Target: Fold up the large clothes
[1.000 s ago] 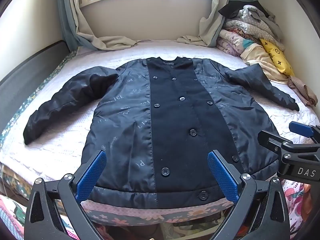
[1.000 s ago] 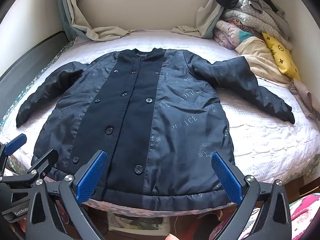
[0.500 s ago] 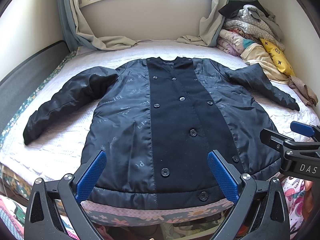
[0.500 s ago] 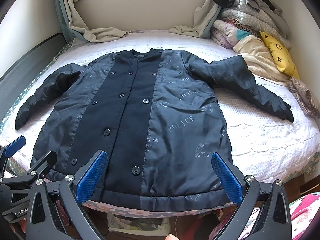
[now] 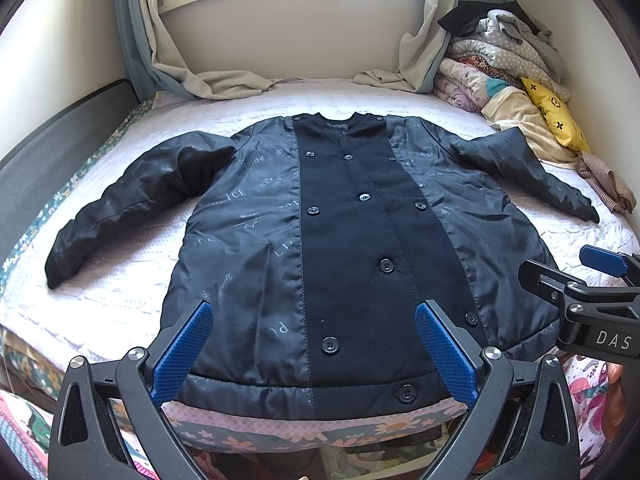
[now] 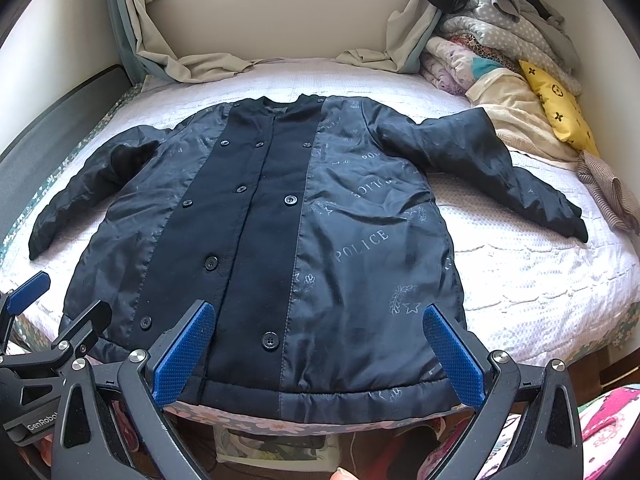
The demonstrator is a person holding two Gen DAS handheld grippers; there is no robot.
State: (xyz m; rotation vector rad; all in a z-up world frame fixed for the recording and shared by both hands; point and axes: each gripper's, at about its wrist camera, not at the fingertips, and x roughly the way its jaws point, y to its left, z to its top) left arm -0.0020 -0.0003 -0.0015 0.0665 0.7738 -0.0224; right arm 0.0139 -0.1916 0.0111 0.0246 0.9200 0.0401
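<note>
Left wrist view, coat (image 5: 344,248) flat on bed (image 5: 120,292) — both tools (image 5: 314,346) (image 6: 316,354) spread, near hem

A yellow pillow (image 5: 554,114) leans on piled bedding (image 5: 504,60) beside beige curtains (image 5: 208,80).

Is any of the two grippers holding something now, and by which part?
Nothing is held. The left gripper and right gripper are both open, near the hem of the dark navy padded coat lying flat on the bed.
</note>
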